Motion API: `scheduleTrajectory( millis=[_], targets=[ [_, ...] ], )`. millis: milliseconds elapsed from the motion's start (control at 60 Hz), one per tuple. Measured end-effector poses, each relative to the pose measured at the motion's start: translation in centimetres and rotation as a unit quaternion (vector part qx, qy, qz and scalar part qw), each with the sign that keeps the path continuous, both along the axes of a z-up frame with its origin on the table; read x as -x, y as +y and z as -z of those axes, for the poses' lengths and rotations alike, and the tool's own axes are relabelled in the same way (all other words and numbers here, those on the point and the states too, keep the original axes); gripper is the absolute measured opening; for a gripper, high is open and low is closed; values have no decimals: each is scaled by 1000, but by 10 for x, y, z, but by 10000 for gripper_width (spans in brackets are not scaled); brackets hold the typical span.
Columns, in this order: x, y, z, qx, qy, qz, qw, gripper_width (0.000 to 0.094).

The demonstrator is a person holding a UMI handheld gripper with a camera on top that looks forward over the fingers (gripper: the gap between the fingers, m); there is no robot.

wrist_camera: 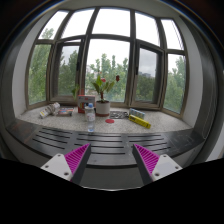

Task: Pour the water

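A small clear water bottle [90, 113] with a pale cap stands on the windowsill ledge [120, 126], well beyond my fingers. Just behind it, a potted plant [102, 98] in a light pot grows against the bay window. My gripper [112, 160] is open, its two magenta pads [76, 156] spread wide apart with nothing between them, held low in front of the ledge and far from the bottle.
A yellow object [139, 119] lies on the ledge right of the plant. Small items [55, 110] sit at the ledge's left end. A slatted grey surface [112, 143] runs between the ledge and my fingers. Trees show through the window panes.
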State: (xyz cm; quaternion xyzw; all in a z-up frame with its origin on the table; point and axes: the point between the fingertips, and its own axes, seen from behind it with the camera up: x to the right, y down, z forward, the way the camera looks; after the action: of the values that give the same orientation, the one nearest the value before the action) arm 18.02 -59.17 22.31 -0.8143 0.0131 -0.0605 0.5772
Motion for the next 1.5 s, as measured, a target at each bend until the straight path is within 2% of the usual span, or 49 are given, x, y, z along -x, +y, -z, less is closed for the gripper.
scheduleTrajectory(
  millis=[283, 483, 733, 1033, 1167, 1250, 1300, 1333, 1467, 1500],
  targets=[
    [-1, 28, 25, 23, 1, 0, 1000, 857],
    [28, 82, 55, 33, -8, -21, 999, 857],
    [94, 228, 84, 2, -1, -44, 999, 854],
    [117, 421, 112, -35, -3, -20, 999, 838],
    [112, 474, 128, -35, -5, -9, 999, 754],
    [109, 497, 135, -36, -6, -9, 999, 642],
    [109, 505, 136, -38, -5, -6, 999, 515],
    [110, 506, 133, -45, 3, -6, 999, 498],
    [102, 506, 132, -57, 18, 6, 998, 338],
    [99, 505, 132, -59, 14, 7, 998, 332]
  ],
)
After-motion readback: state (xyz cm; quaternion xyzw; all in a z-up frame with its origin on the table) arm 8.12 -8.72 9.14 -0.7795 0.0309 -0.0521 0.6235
